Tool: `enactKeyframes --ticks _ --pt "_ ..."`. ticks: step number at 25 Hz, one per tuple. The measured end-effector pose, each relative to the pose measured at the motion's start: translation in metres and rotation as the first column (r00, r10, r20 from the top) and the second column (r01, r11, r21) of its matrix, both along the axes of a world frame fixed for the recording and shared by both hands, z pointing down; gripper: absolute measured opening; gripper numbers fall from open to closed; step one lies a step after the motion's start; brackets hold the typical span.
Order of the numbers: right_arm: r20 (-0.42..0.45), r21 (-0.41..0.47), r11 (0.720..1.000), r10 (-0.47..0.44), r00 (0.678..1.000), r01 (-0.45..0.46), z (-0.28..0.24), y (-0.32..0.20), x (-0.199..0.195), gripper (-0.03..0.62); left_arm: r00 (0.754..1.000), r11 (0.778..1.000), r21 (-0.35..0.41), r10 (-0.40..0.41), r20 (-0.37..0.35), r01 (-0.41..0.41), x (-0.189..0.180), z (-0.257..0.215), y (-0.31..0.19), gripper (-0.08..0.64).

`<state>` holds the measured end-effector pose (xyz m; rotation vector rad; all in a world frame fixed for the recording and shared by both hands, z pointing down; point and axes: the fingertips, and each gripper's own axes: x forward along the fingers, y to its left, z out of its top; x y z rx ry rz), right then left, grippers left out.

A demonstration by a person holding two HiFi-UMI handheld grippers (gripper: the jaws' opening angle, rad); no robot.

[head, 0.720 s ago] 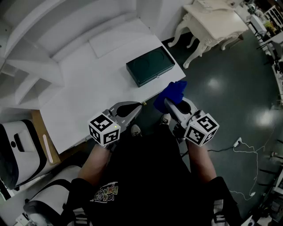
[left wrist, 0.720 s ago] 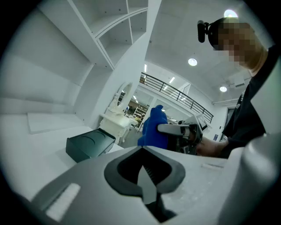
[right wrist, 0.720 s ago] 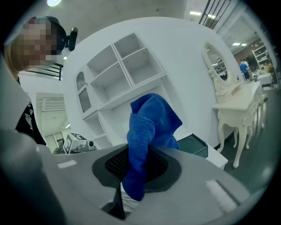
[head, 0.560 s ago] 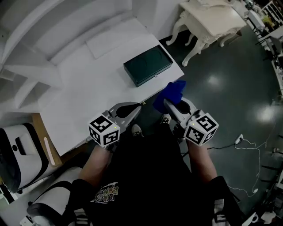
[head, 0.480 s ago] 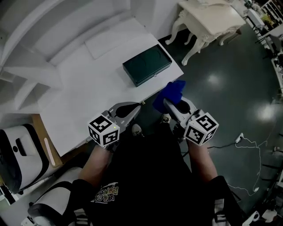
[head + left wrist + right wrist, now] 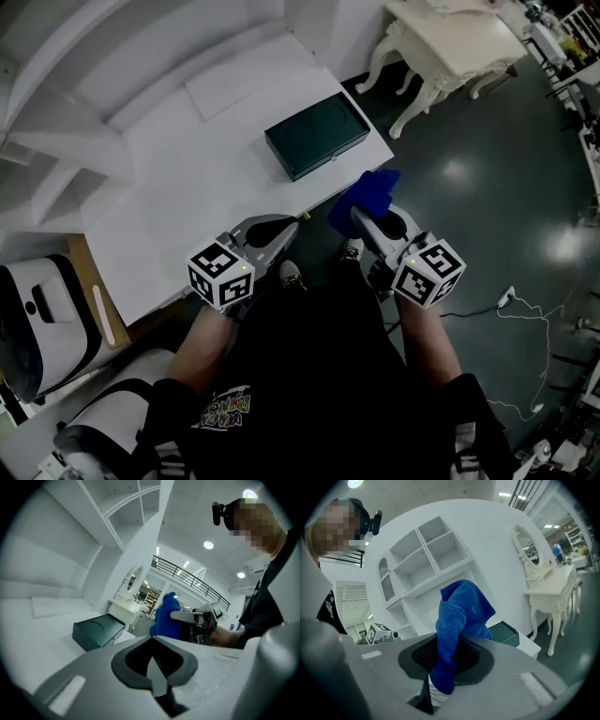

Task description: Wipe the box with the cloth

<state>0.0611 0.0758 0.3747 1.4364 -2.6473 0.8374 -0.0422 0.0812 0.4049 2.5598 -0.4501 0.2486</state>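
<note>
Right gripper [image 6: 446,662] clamped on blue cloth [image 6: 461,613], bunched and standing up out of the jaws. Behind cloth, corner of dark green box [image 6: 507,633] on white desk [image 6: 533,645]. Farther back, white shelves [image 6: 424,557]; at right, ornate table [image 6: 553,590] with mirror [image 6: 529,550].

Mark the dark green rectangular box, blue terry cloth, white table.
dark green rectangular box [image 6: 317,138], head view, lid centre.
blue terry cloth [image 6: 461,611], right gripper view, fold above the jaws.
white table [image 6: 187,197], head view, bare top left of box.
</note>
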Motion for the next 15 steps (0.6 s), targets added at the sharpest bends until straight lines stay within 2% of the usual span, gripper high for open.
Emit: enactKeyframes --ticks 4,8,15 --pt "-0.015 -0.012 1.0 0.01 1.0 -0.01 0.005 -0.004 -0.002 0.098 0.997 0.997 -0.023 -0.071 0.029 0.072 -0.018 0.011 -0.009 0.005" --pt "-0.036 -0.023 1.0 0.012 0.999 -0.013 0.01 -0.011 -0.007 0.098 0.995 0.995 -0.039 -0.094 0.037 0.096 -0.028 0.019 -0.016 0.005" --pt "-0.068 -0.064 0.996 -0.064 0.996 0.06 0.023 -0.037 -0.014 0.098 0.988 0.987 -0.053 -0.148 0.051 0.15 -0.027 0.028 -0.033 0.006"
